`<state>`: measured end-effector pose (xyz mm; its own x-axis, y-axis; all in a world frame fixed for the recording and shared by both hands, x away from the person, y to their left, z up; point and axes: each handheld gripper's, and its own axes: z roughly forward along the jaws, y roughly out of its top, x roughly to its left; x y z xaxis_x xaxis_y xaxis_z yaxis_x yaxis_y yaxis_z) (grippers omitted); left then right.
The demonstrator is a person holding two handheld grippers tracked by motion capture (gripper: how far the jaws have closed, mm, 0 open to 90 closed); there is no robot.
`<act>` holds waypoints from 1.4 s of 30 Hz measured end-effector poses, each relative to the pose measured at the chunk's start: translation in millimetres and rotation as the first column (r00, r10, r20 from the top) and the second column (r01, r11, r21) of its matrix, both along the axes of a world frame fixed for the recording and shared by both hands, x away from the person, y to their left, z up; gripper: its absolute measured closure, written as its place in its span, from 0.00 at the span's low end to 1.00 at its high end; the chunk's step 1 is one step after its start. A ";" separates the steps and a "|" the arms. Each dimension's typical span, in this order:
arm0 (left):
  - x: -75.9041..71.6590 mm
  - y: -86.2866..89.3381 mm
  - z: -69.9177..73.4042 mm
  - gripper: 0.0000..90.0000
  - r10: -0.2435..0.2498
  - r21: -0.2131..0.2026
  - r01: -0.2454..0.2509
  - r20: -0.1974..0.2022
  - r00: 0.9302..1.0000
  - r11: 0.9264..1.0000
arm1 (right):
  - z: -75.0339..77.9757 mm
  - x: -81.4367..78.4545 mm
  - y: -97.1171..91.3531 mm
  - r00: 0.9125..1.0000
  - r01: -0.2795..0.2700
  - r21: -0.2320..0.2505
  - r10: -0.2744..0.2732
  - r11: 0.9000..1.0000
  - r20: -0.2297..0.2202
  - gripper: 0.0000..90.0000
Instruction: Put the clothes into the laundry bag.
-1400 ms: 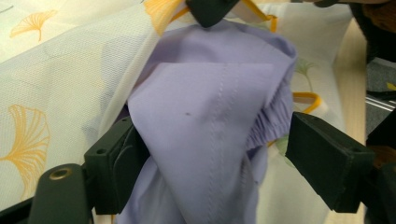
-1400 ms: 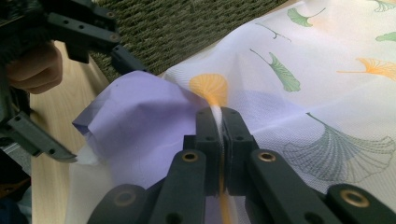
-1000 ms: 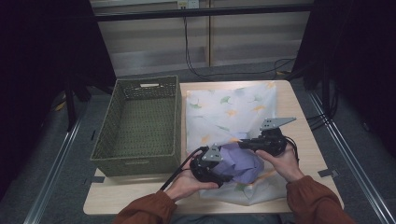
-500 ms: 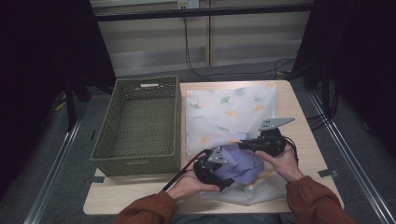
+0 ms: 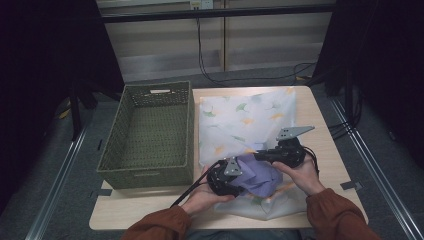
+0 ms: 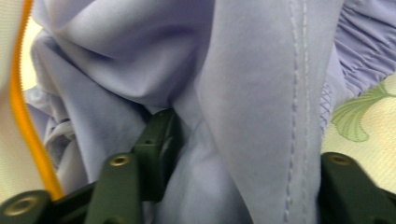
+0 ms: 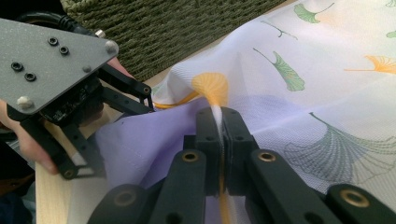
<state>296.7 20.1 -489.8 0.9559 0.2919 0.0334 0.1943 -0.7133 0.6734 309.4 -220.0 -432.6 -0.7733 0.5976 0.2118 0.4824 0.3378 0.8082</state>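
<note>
Right gripper [image 7: 219,140] clamps the sheer white leaf-printed mesh bag's [image 5: 250,117] orange-trimmed edge.
Left gripper [image 5: 235,181], jaws just closing, bites bunched lilac cloth garment [image 6: 187,74] at the bag's mouth, beside the green woven basket [image 5: 150,130] on the wooden table [image 5: 320,100].

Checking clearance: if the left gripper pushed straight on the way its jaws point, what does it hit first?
The lavender garment. The left gripper has just been closing with its folds between the jaws, so more bunched cloth lies straight ahead. Beyond it probably the leaf-print mesh bag; depth is unclear.
</note>
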 end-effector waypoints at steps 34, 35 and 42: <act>38.6 -16.3 20.8 0.87 0.214 -0.100 -0.222 -0.080 0.973 0.970 | 15.1 -3.5 1.3 0.999 -0.011 0.043 0.009 0.999 0.048 0.98; 39.3 -17.4 18.7 0.87 0.227 -0.111 -0.235 -0.082 0.971 0.966 | 14.9 -3.4 1.4 0.999 -0.011 0.044 0.009 0.999 0.047 0.98; 33.6 -23.9 1.5 0.82 0.194 -0.075 -0.202 -0.099 0.976 0.977 | 10.0 -1.0 0.9 1.000 -0.004 0.038 0.003 0.999 0.024 0.97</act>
